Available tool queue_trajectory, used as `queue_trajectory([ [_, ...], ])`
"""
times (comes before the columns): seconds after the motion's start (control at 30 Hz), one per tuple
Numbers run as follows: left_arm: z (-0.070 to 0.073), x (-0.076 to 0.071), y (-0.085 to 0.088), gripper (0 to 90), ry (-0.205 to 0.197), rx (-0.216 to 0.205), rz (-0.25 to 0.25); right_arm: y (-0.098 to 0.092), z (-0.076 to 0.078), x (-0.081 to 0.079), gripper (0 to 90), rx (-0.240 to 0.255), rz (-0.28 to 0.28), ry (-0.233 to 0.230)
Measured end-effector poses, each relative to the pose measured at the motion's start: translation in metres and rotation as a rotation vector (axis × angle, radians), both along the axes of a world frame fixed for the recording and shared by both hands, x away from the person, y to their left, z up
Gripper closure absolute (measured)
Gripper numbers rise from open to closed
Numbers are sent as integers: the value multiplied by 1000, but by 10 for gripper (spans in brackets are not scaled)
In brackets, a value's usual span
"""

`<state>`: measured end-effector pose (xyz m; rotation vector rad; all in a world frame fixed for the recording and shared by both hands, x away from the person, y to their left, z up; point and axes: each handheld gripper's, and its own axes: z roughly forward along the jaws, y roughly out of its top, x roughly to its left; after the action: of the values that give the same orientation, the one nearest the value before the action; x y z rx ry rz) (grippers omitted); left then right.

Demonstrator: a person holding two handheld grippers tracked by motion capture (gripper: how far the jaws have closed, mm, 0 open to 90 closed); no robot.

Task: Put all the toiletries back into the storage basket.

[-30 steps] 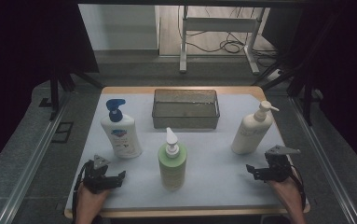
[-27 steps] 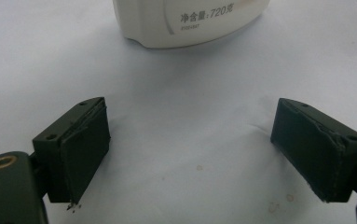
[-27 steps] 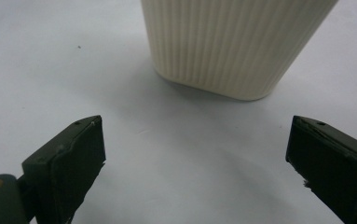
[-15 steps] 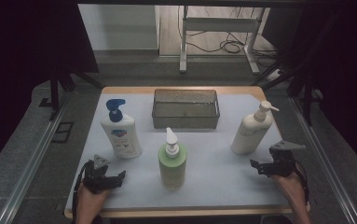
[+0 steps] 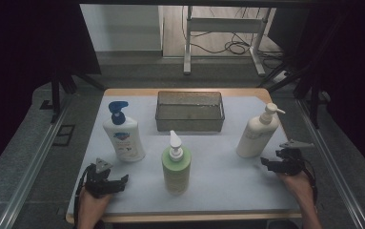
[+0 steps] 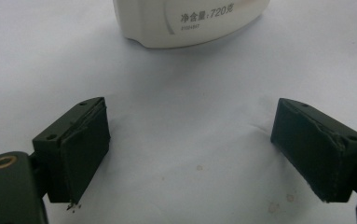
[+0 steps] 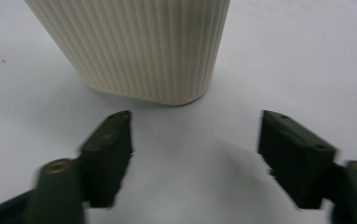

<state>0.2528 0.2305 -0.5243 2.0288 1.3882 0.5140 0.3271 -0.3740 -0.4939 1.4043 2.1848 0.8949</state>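
Right gripper (image 5: 267,163) sits near the front right of the table (image 5: 218,171), aimed at the cream bottle (image 5: 258,131), which stands just beyond its tips; jaws have just been closing but are apart with bare table between them, bottle base ahead of the pads (image 7: 111,154), no contact. Left gripper (image 5: 121,181) rests at front left, jaws spread and holding nothing, white bottle (image 5: 123,133) just beyond it. Green bottle (image 5: 176,164) stands front centre, basket (image 5: 189,112) behind it.
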Motion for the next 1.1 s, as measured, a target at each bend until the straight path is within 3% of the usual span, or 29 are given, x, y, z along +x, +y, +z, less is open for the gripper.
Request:
queue_trajectory([
  [0.03,0,0,0,116,0,0,0,0,0,0,323,0,0,0],
  [0.07,0,0,0,116,0,0,0,-1,0,1,403,-4,-8,12],
  [0.13,0,0,0,116,0,0,0,-2,0,2,438,-2,-11,12],
  [0.17,0,0,0,116,0,0,0,-4,0,4,507,5,-25,19],
  [0.23,0,0,0,116,1,0,0,-5,0,5,526,6,-33,20],
  [0.33,0,0,0,116,1,2,-2,-10,1,10,610,21,-86,31],
  [0.4,0,0,0,116,0,0,-1,-11,1,11,635,27,-93,32],
  [0.43,0,0,0,116,0,0,-1,-12,1,14,708,39,-92,33],
  [0.63,0,0,0,116,0,0,-1,-12,0,25,873,66,-84,35],
  [1.1,0,0,0,116,0,0,-1,-13,-7,52,875,114,-116,27],
])
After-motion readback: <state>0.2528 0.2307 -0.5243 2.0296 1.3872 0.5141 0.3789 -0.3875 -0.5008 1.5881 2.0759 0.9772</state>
